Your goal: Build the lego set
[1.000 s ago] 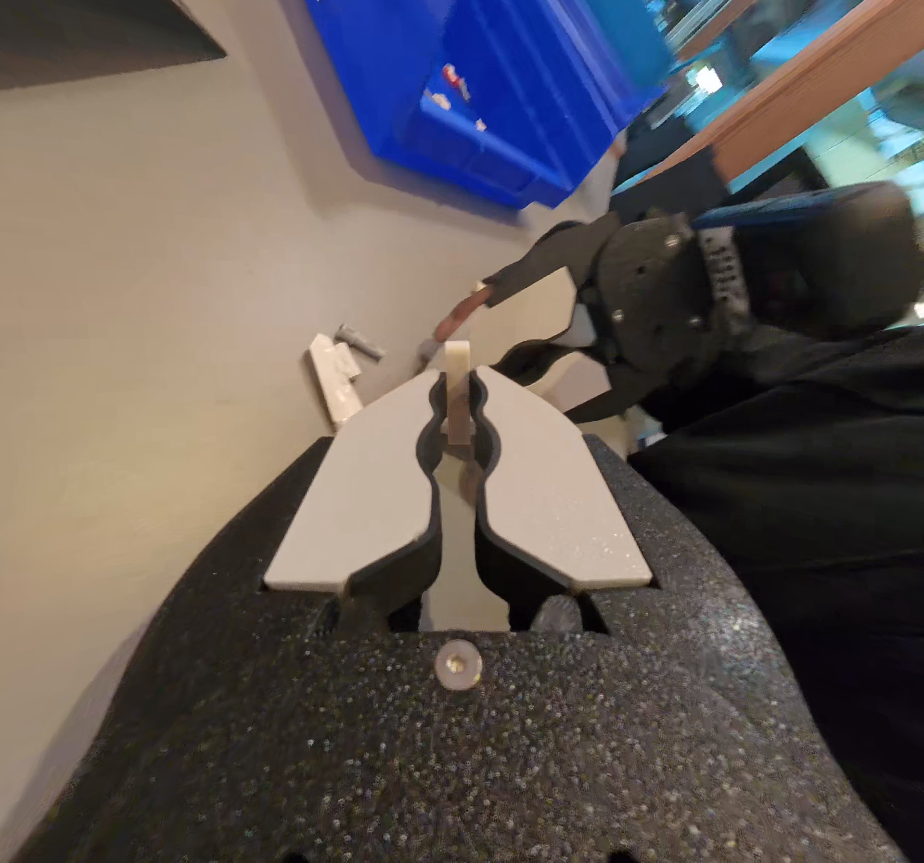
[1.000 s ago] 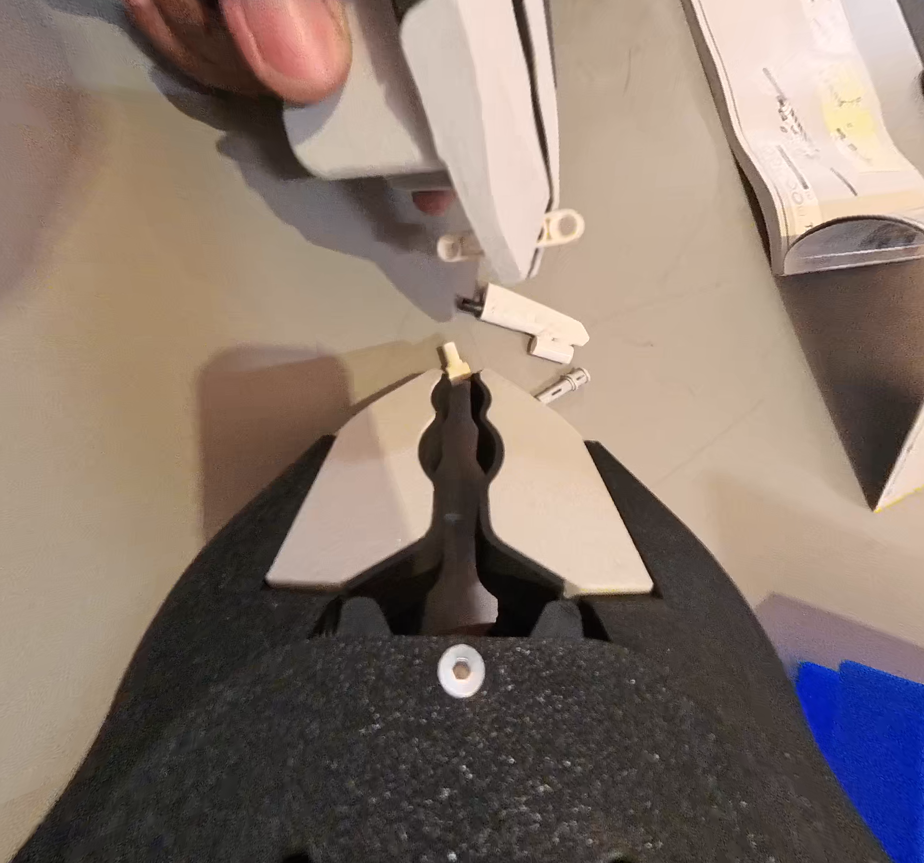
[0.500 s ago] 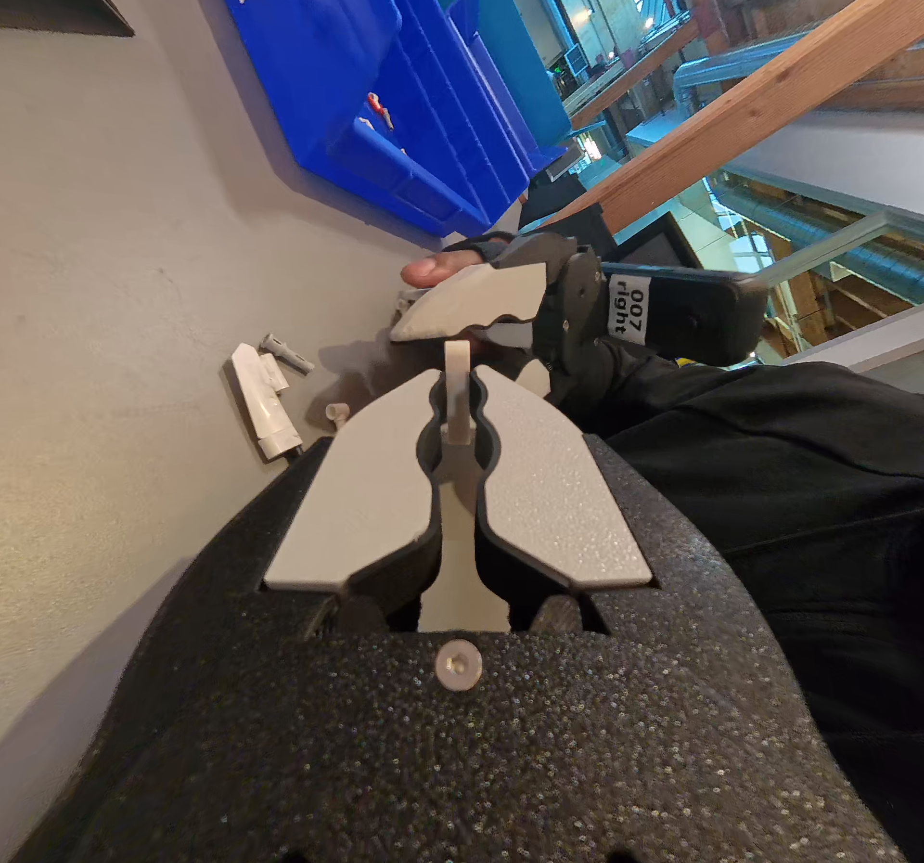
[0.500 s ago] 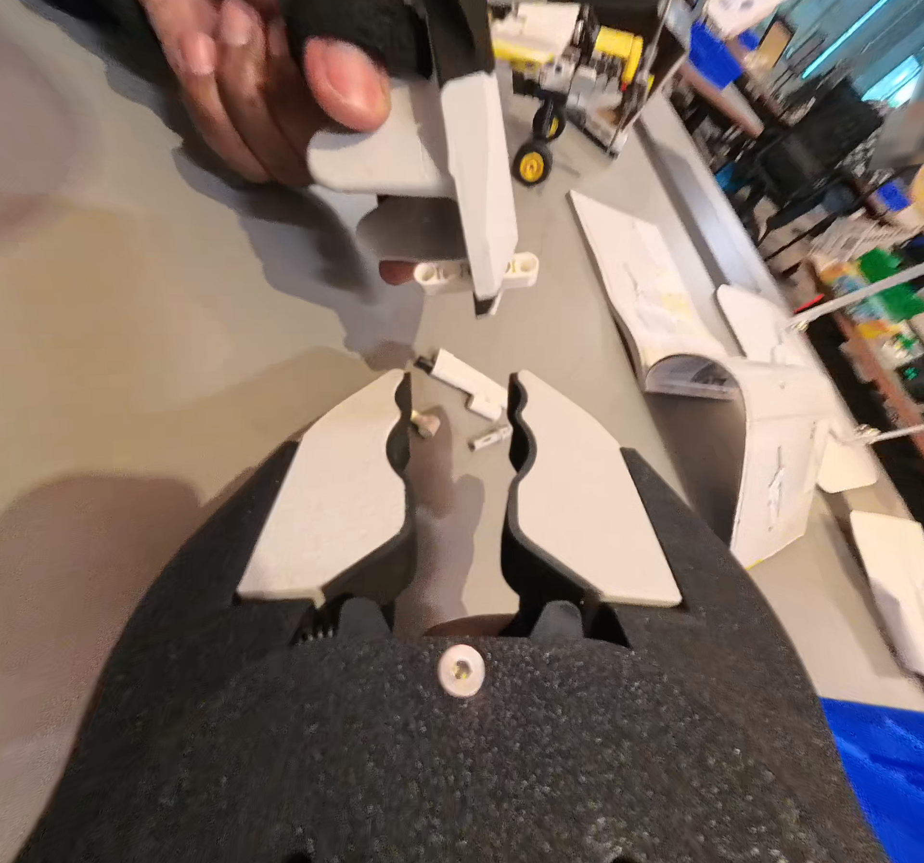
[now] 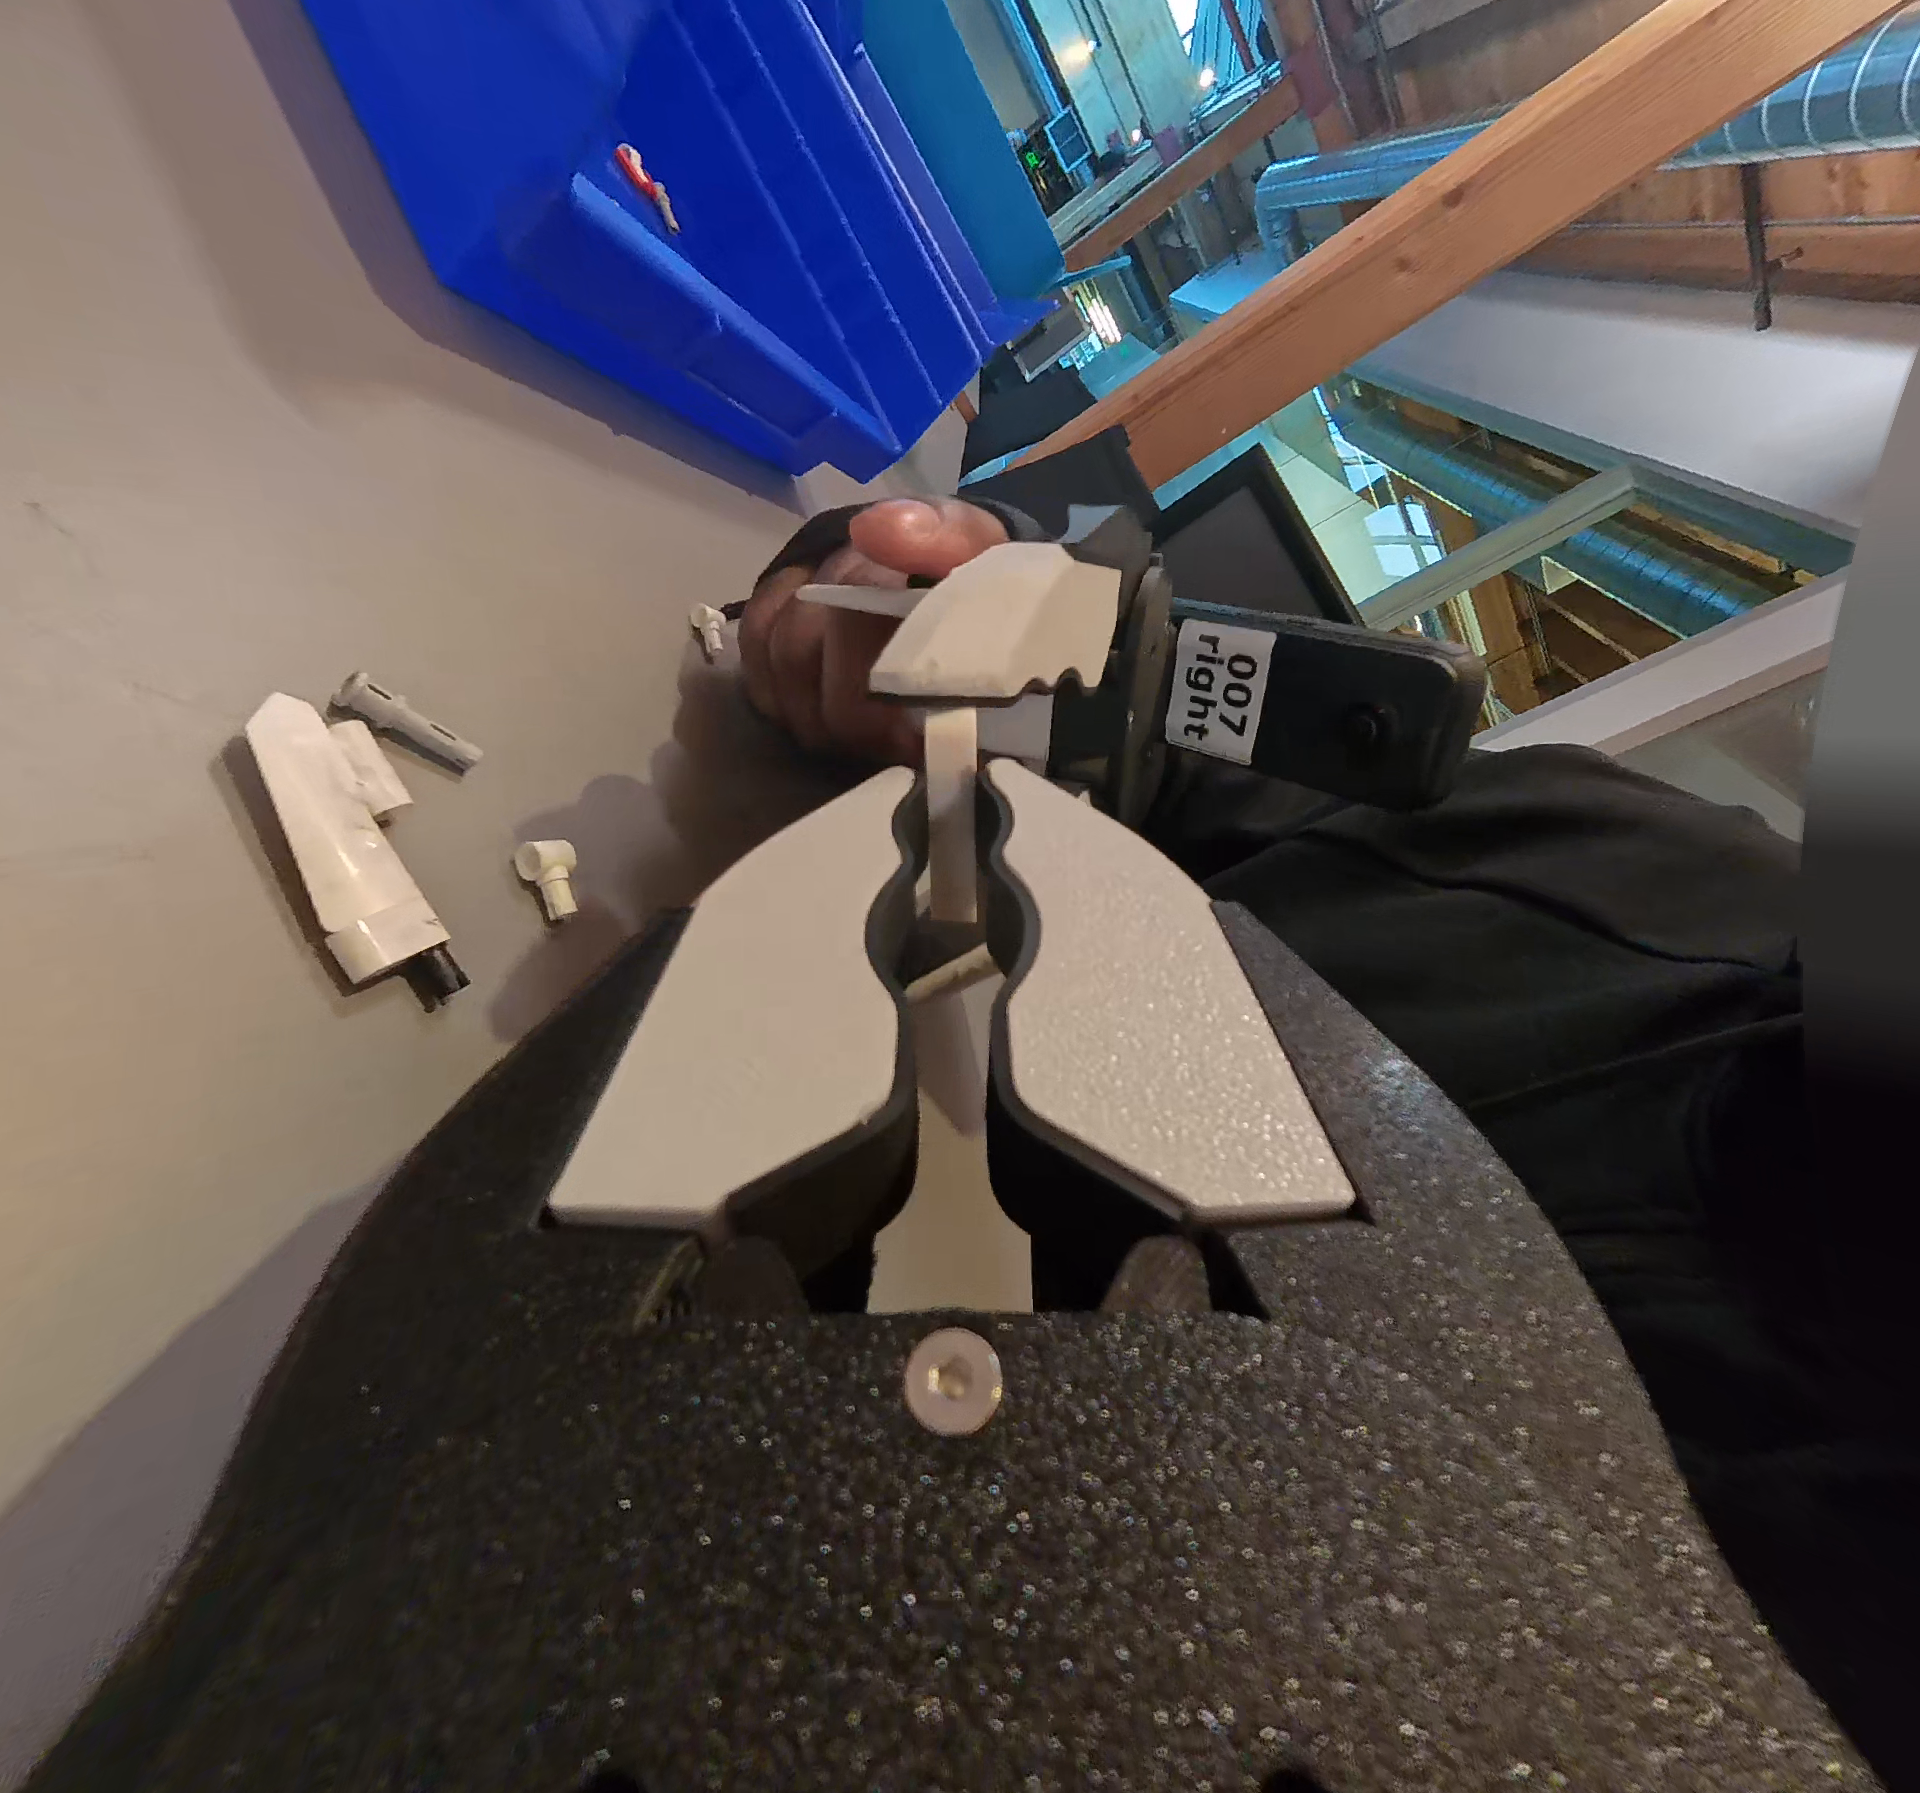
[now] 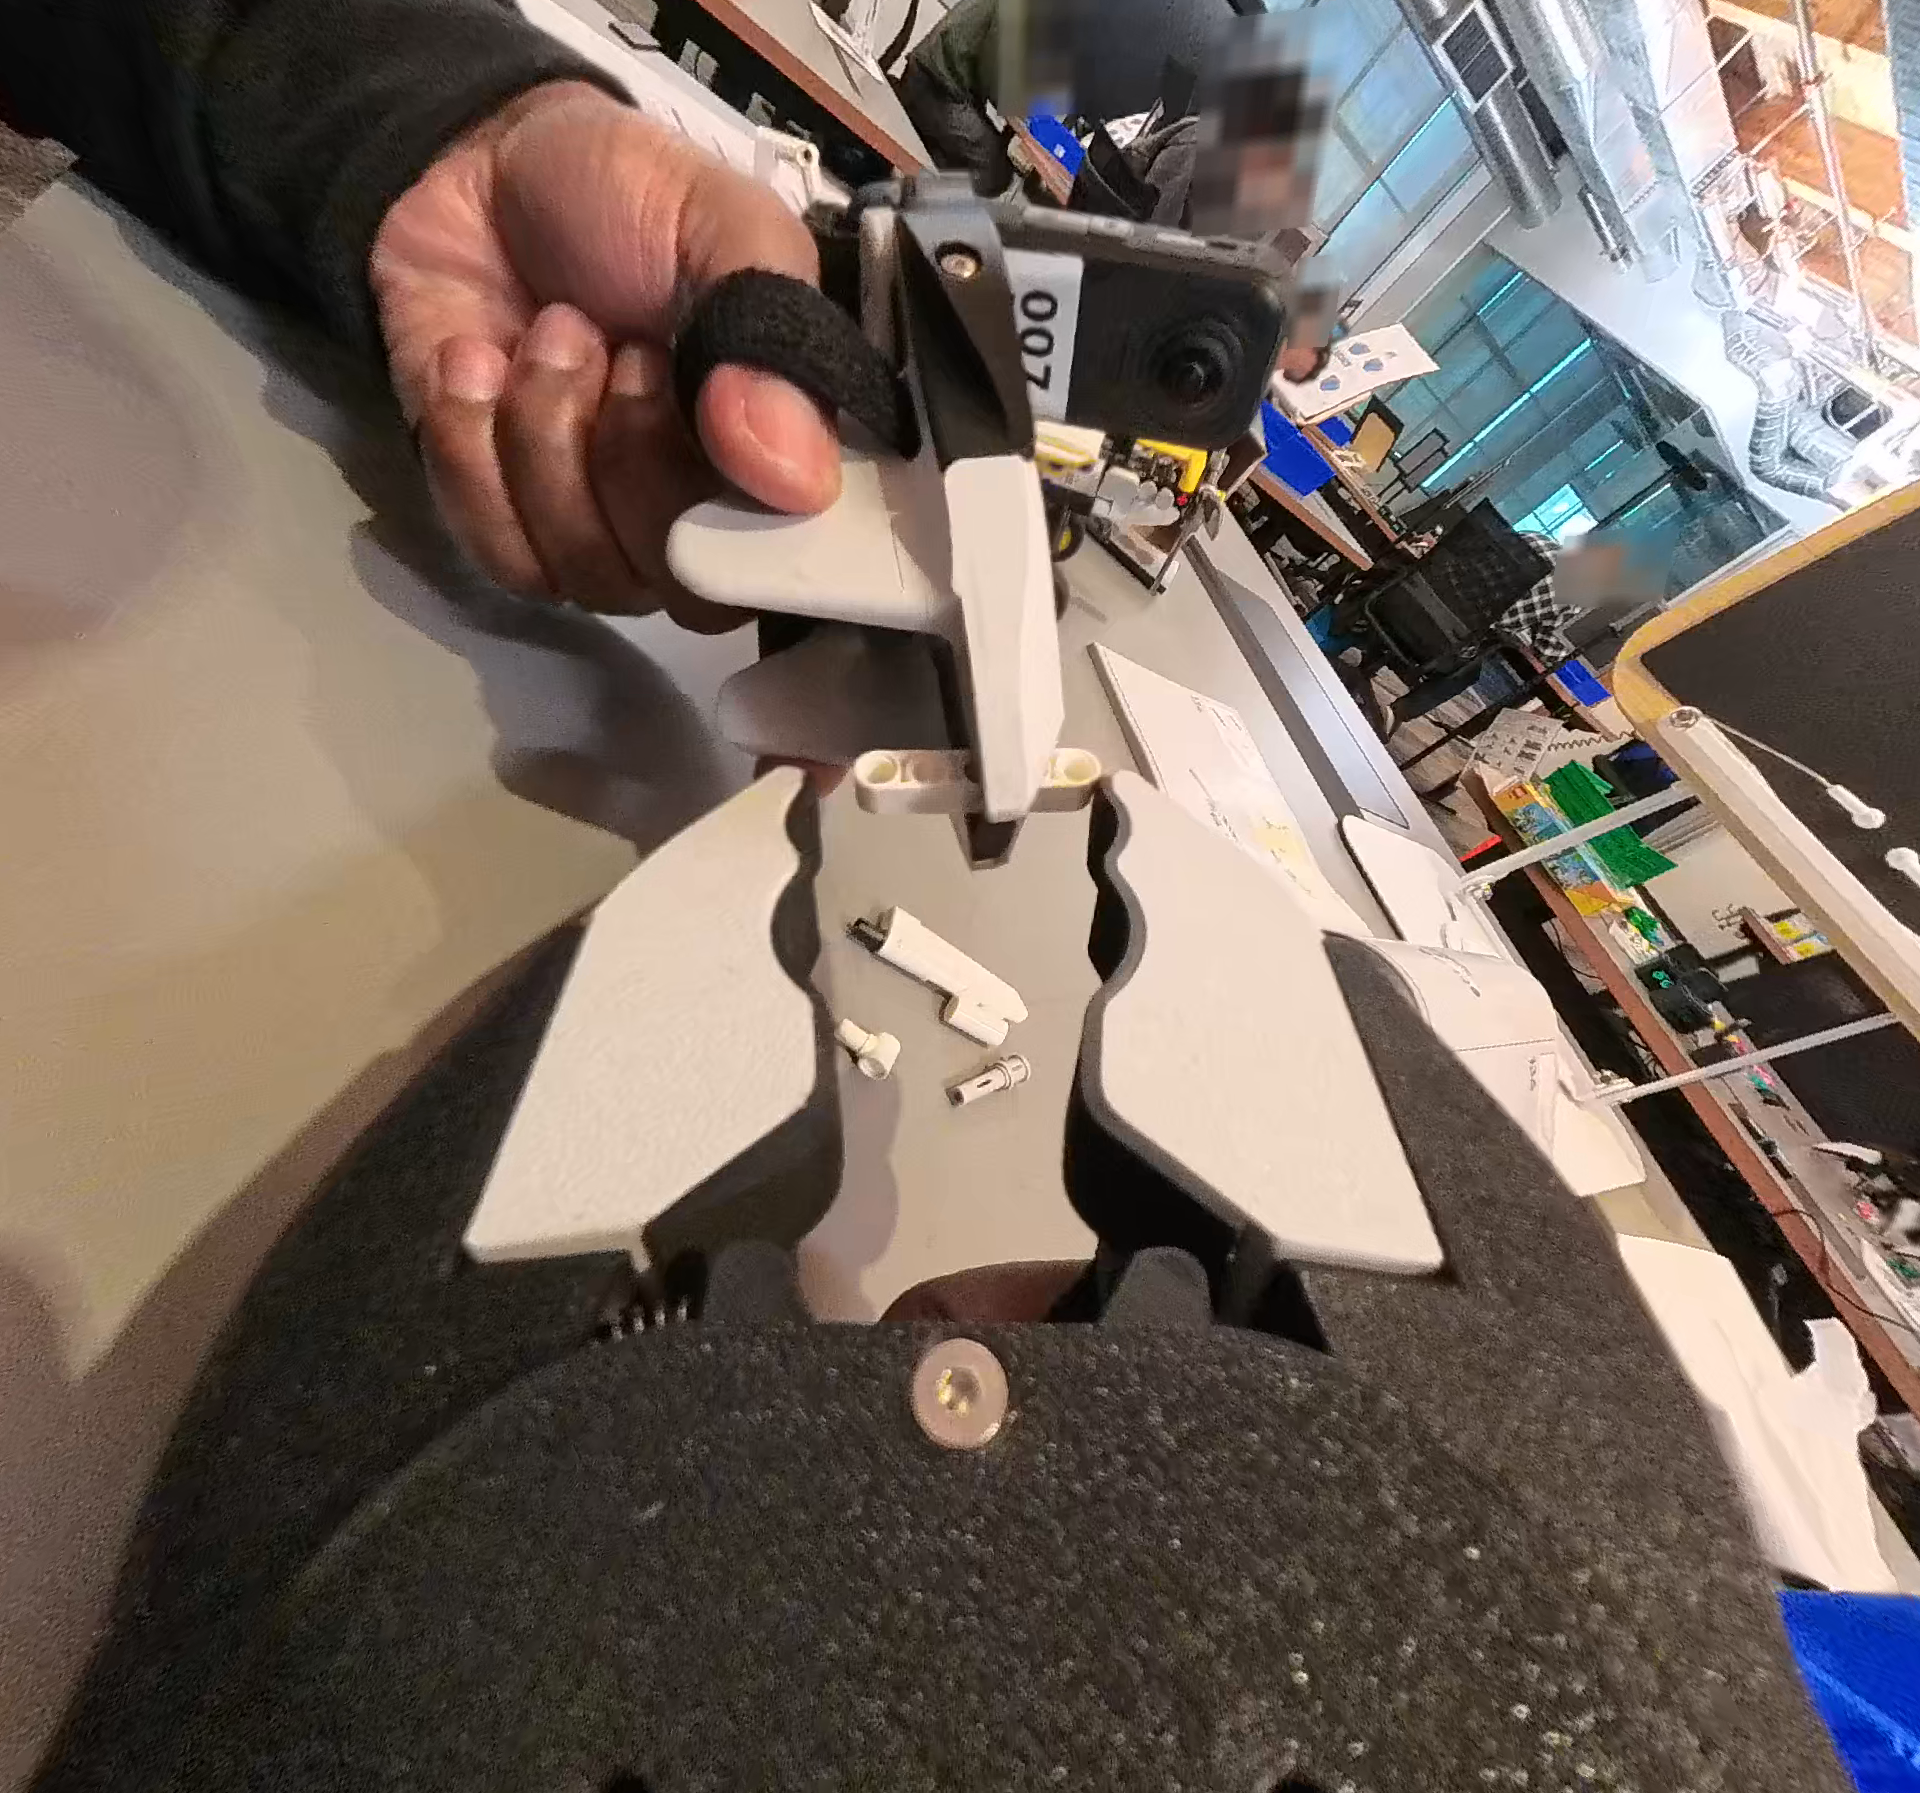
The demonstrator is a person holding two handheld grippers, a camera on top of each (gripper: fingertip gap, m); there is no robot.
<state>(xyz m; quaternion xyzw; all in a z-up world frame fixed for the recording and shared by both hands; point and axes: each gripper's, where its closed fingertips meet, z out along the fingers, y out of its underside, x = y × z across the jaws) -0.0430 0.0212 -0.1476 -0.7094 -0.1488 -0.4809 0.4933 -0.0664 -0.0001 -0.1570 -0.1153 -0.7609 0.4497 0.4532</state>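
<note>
My left gripper (image 5: 951,777) is shut on a white beam with holes (image 5: 952,808), held on edge above the grey table (image 5: 208,496). The right wrist view shows the same grasp, with the beam (image 6: 894,779) sticking out to both sides of the left gripper's fingers (image 6: 1003,683). My right gripper (image 6: 956,798) is open, its tips on either side of the beam's ends without pressing on it; it also shows in the left wrist view (image 5: 842,637). Below lie a long white piece with a black pin (image 6: 940,964), a small white connector (image 6: 871,1047) and a grey pin (image 6: 987,1080).
Blue bins (image 5: 623,133) stand at the table's far side. Another small white piece (image 5: 709,626) lies by the hand. An open booklet (image 6: 1216,777) and a small model with yellow wheels (image 6: 1122,486) sit behind the left gripper. Blurred people sit at far desks. The small white connector (image 6: 871,1047) is about 7 cm from my right fingertips. Seen from the left wrist view (image 5: 545,865) as well. The grey pin (image 6: 987,1080) sits 9 cm or so from the ends of my right fingers. It is also in sight in the left wrist view (image 5: 393,722).
My right gripper was shut on a small cream connector, opened and let it go onto the table. It then rose with open jaws up to the beam. The left gripper kept its hold.
</note>
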